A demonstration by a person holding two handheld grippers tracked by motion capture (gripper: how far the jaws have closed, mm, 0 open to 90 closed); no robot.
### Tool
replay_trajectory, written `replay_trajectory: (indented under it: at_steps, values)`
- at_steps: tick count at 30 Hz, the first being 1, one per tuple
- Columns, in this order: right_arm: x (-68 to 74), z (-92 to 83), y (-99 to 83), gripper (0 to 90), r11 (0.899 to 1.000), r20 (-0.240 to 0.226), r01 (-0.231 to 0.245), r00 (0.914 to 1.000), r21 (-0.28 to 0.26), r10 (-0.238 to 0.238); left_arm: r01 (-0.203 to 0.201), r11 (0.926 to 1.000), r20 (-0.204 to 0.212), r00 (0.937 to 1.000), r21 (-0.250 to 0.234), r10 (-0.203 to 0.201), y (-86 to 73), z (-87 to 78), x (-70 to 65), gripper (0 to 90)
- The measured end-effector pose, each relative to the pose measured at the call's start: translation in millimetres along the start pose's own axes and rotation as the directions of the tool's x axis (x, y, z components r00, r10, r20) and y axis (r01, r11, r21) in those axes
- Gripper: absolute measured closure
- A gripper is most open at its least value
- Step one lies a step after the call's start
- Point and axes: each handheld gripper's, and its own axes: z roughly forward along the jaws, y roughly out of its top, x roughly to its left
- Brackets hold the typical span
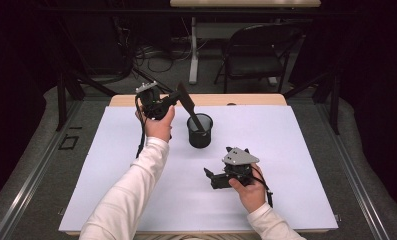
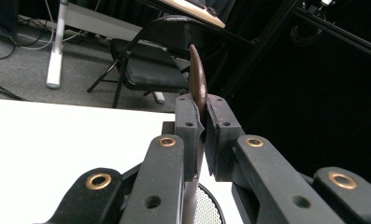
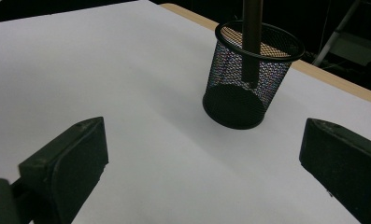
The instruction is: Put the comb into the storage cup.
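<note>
The dark wooden spatula [image 1: 191, 107] stands tilted, its handle end down inside the black mesh cup [image 1: 200, 131] and its broad blade up above the rim. My left tongs [image 1: 178, 97] are clamped tight on the blade end; in the left gripper view the brown blade [image 2: 198, 79] sticks up between the two pads, which press it from both sides. In the right gripper view the handle [image 3: 251, 37] runs down through the cup's rim [image 3: 260, 28] to what looks like the bottom of the mesh, though I cannot tell for sure that it touches.

I judge the job of putting the spatula into the cup to be nearly done: the tool is in, and what is left is to let go of the blade so it leans on the rim, then draw my left hand away without tipping the light cup.

My right tongs [image 1: 209, 176] are spread wide and hold nothing, resting low near the front of the tabletop, well apart from the cup and pointed roughly toward it.

The cup sits toward the far middle of a white sheet [image 1: 286, 150] that covers the tabletop, whose wooden edge [image 1: 246, 99] shows along the back. Beyond are a grey floor, a black folding chair [image 1: 258, 52], loose cables and dark curtains.
</note>
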Motion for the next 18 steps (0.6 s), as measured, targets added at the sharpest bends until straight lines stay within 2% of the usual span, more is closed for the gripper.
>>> replay_trajectory:
  at_steps: [18]
  values:
    - [-0.1, -0.1, -0.2, 1.0, 1.0, 0.0, 0.003, 1.0, 0.001, -0.003, 0.019, 0.9994, 0.0, 0.9998, 0.027, -0.019, -13.1, 9.5, 2.5, 84.7]
